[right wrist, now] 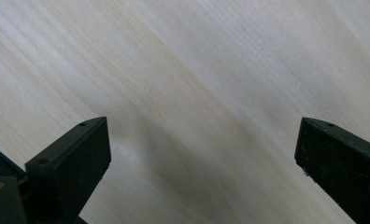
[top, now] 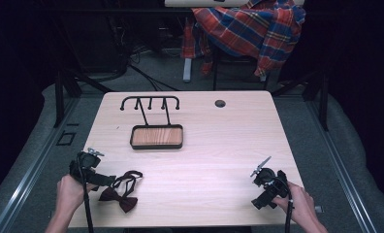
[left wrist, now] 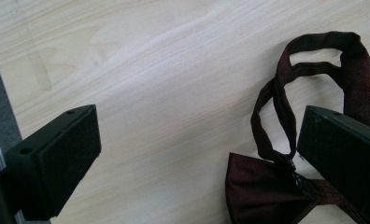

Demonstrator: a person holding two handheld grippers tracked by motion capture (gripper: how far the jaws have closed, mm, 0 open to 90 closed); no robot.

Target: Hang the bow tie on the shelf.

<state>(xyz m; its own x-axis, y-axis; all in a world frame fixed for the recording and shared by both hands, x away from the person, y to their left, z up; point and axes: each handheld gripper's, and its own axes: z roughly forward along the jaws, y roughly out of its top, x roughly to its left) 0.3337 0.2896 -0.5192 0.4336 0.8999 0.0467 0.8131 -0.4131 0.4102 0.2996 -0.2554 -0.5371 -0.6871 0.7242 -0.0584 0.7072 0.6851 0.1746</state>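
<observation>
Left claw (top: 110,180) sits at the near left corner of the counter (top: 214,145), its jaws spread as wide as they go and holding nothing. From where I stand it points right at the dark red bow tie (top: 120,194), which lies flat on the wood just beside it, strap loop (top: 129,175) curled toward the far side. Looking along that claw, one jaw hangs over the knot end of the tie while the other stands well off over bare wood, so the tie is only partly between them.

Further along, toward the far side of the counter, stands a small black rack (top: 150,103) with hooks above a wooden tray (top: 156,137); that looks to me like where the tie is meant to end up. Nothing hangs on it yet.

Over at the near right, the right claw (top: 260,170) is also wide open and holding nothing, hovering over plain wood well apart from everything.

What I would worry about: the fabric is thin and lies flat, so a closing grip could skid over it or catch only the strap, leaving the bow dangling and twisting. Closing off-centre might also push the tie along the counter toward the near edge rather than pick it up.
</observation>
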